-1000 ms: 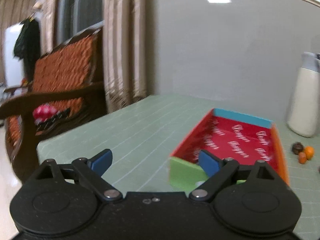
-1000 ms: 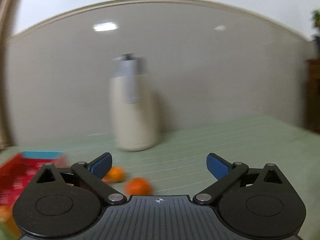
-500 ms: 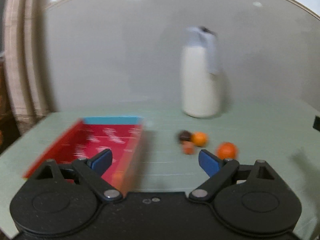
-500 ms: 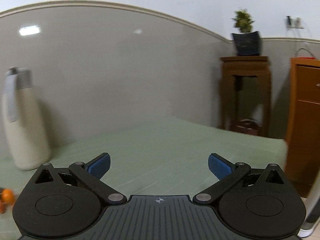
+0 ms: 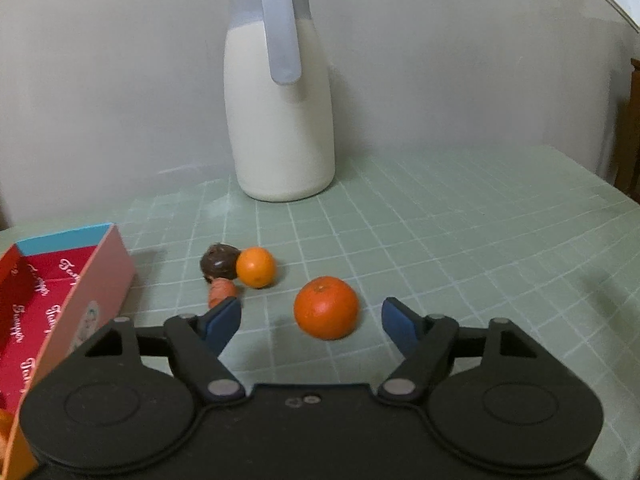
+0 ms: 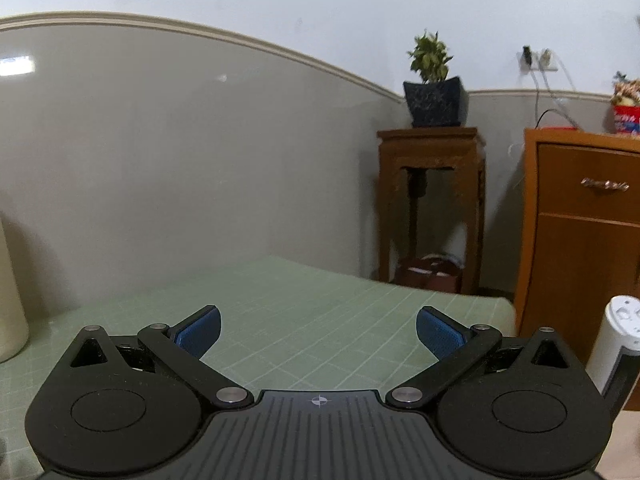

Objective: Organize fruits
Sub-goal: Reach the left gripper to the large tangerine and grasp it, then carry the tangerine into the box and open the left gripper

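In the left wrist view my left gripper [image 5: 310,322] is open, and a large orange [image 5: 326,307] lies on the green table between its blue fingertips, just ahead of them. A smaller orange [image 5: 256,267], a dark brown fruit [image 5: 219,267] and a small reddish fruit [image 5: 221,293] sit in a cluster to the left. A red open box [image 5: 60,304] with a blue end wall stands at the left edge. My right gripper [image 6: 318,330] is open and empty over bare table, with no fruit in its view.
A tall cream jug [image 5: 279,92] with a grey lid stands behind the fruits against the grey wall. In the right wrist view the table's far edge [image 6: 460,296] faces a wooden plant stand [image 6: 432,200] and a wooden cabinet [image 6: 580,232]. A white device [image 6: 618,344] is at right.
The left gripper has swung right from the red box to the fruits and closed in on the large orange. The right gripper has swung right, away from the jug and oranges.
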